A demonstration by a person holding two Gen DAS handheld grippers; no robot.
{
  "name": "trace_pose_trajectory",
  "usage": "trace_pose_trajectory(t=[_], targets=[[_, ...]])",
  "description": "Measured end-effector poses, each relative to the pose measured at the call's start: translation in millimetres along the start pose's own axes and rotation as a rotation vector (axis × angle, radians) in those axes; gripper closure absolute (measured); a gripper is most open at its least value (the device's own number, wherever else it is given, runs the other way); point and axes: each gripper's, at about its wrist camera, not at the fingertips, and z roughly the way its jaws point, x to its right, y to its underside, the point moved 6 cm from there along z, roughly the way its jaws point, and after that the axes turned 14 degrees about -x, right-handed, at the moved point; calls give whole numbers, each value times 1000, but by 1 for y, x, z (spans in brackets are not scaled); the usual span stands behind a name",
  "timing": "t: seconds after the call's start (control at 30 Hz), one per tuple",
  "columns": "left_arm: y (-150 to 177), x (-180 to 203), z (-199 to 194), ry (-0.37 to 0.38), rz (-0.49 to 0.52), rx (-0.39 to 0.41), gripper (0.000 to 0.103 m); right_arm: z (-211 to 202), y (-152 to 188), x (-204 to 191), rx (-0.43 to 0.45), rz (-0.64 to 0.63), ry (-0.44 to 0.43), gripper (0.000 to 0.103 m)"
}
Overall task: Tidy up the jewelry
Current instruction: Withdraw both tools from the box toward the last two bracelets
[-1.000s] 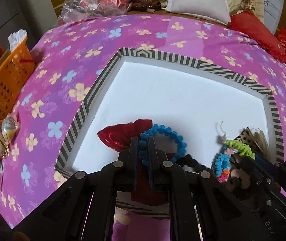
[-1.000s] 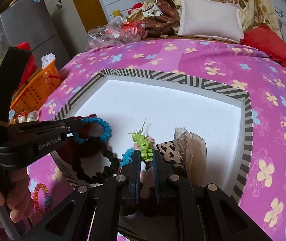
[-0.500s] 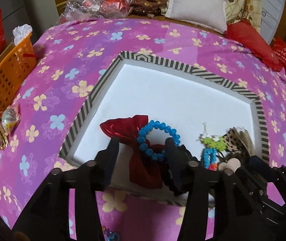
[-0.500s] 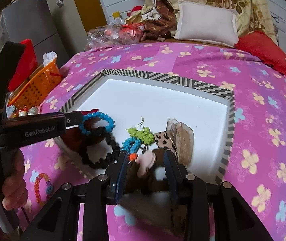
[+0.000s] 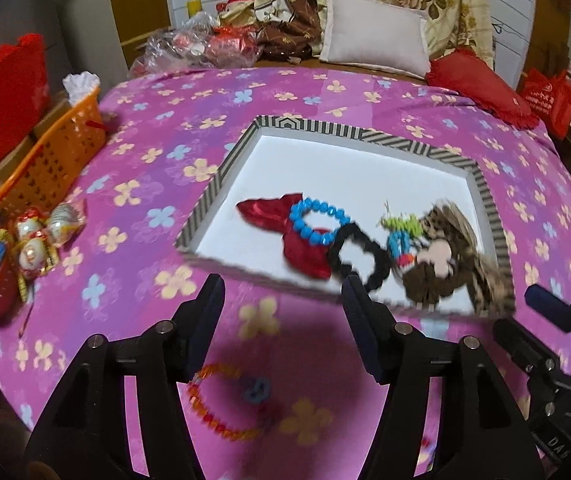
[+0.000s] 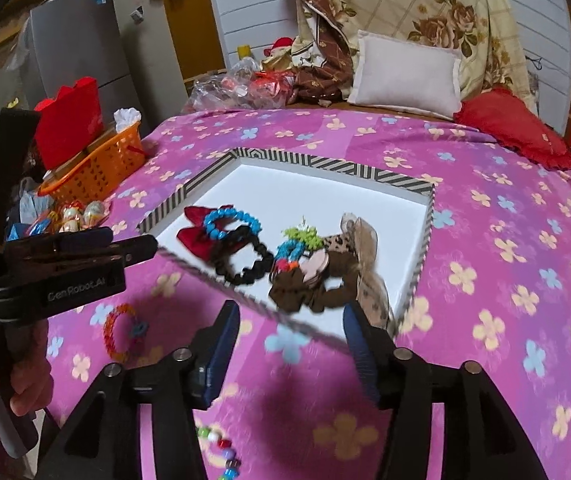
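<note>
Right wrist view: right tongs (image 6: 291,348) just opened wide, empty, above the floral bedspread (image 6: 505,240) short of the striped tray (image 6: 341,168) near edge. Left tongs (image 5: 281,320) likewise parted, empty. Jewelry clustered at tray's near side: blue bracelet (image 5: 316,222), black scrunchie (image 5: 359,258); far half bare white. "GenRobot.AI" readable on left tongs.

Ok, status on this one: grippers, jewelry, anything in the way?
Left gripper and right gripper both open, jaws just opened, nothing between them. Blue bracelet and black scrunchie in striped tray. Orange bracelet on the bedspread. Nothing blocking.
</note>
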Motion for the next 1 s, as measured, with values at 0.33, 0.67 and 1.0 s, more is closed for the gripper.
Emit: trace_pose_trajectory(t=[0.33,0.67,1.0], targets=[[54,-13,-17,-21,-30,23,42,-12,37,-13,9,23,-3,48],[82,-14,-25,-23,-41,31,42,-16,60,-20,-10,36,-19,37],[101,-20,-25,-30,-59,16,42,-19,80,-32,-27,-3,-13,37]])
